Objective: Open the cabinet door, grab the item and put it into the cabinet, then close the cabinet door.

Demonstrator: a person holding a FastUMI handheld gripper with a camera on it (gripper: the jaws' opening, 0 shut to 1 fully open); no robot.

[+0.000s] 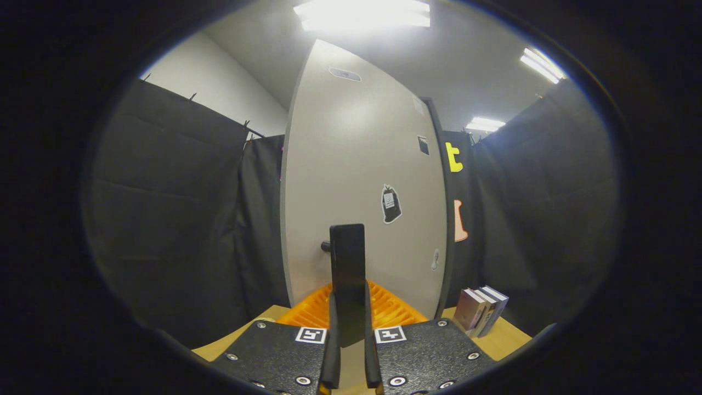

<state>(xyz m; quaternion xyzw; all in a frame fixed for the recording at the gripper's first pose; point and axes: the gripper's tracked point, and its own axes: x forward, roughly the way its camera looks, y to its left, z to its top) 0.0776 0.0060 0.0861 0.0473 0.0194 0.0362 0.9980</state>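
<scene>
My gripper (350,307) is shut on a flat black slab (347,263) that stands upright between the two fingers and rises well above their tips. Straight ahead is the tall white cabinet panel (356,164) with a few small stickers on it. A small dark knob (324,247) pokes out on the panel just left of the slab. A dark vertical edge (441,208) runs down the panel's right side. I cannot tell whether the door is open or closed, and no cabinet interior is in sight.
An orange ridged tray (392,310) lies on the wooden table (502,340) just beyond the fingers, in front of the cabinet. A few books (481,310) stand to the right of the cabinet's foot. Black cloth walls enclose both sides.
</scene>
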